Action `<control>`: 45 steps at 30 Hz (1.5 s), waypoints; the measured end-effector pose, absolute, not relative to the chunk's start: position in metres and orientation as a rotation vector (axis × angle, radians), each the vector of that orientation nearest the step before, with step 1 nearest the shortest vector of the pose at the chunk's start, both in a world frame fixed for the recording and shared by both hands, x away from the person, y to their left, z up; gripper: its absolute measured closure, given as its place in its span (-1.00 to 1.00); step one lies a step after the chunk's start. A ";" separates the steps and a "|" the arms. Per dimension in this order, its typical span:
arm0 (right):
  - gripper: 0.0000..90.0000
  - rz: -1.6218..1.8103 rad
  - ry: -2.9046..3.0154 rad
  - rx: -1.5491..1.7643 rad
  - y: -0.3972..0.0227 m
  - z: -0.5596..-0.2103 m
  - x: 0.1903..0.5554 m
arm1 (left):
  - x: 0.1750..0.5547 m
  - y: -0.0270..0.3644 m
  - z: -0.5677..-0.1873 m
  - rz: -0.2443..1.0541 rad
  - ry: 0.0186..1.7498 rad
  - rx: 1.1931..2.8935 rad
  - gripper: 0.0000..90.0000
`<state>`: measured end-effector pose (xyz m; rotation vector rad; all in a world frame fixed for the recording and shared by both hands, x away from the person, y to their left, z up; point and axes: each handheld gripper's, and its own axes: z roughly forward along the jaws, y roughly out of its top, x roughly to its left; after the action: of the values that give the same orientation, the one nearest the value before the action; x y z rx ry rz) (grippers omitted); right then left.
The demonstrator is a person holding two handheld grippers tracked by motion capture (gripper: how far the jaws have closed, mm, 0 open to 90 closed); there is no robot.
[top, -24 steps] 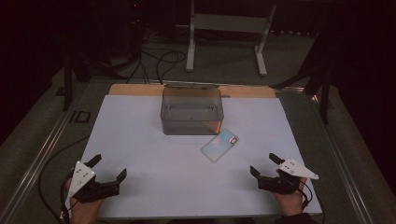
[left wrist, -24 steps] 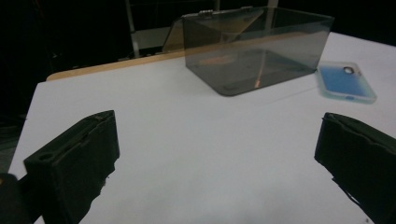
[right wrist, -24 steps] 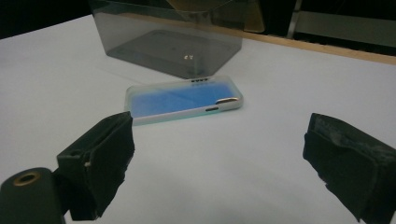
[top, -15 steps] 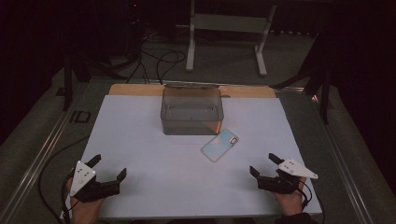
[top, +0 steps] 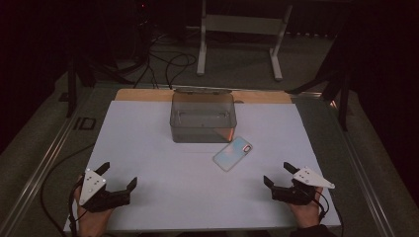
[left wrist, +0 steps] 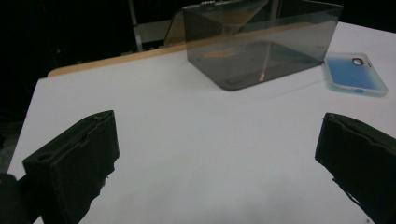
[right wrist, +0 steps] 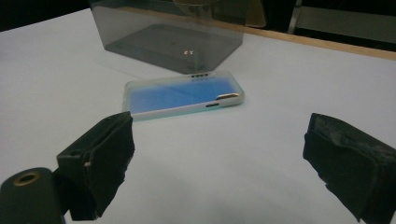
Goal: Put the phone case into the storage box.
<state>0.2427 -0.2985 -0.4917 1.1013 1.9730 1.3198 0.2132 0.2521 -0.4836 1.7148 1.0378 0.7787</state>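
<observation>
Left gripper (top: 120,177) low over the near left corner of the white-topped table (top: 163,148), held in a hand (top: 91,224); fingers (left wrist: 74,163) spread wide apart, nothing between them, bare white surface in the gap. Right gripper (top: 276,174) low over the near right corner, held in the other hand (top: 306,212); fingers (right wrist: 100,156) likewise set wide, gripping nothing.

Flat light-blue phone in a clear pale-edged case (top: 232,153) lying flat on the table, turned at a slant, right of centre and just in front of the near right corner of the smoky see-through plastic box (top: 202,117); close beside the box, contact not certain. Nearer to the right gripper than to the left, yet apart from both. From the right gripper view, phone (right wrist: 184,94) straight ahead beyond the open fingers, box (right wrist: 168,42) just behind it. From the left gripper view, box (left wrist: 261,46) ahead and phone (left wrist: 355,74) off to the right of it.

Box upright near the far middle of the table, lid hinged back. Strip of bare wood (top: 143,95) along the far edge.
</observation>
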 end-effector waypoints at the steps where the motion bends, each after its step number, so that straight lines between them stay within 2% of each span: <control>1: -0.81 1.321 1.973 1.097 -0.299 -0.492 0.243 | 0.214 0.250 -0.482 0.780 1.030 1.715 -1.00; 18: -0.81 1.321 1.969 1.109 -0.300 -0.492 0.244 | 0.230 0.228 -0.465 0.796 0.940 1.718 -1.00; 45: -0.81 1.328 1.972 1.113 -0.300 -0.493 0.245 | 0.263 0.181 -0.462 0.700 0.911 1.773 -0.99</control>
<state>0.2449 -0.3003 -0.4928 1.1133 1.9724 1.3281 0.2635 0.1807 -0.4624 1.7728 0.9109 0.7001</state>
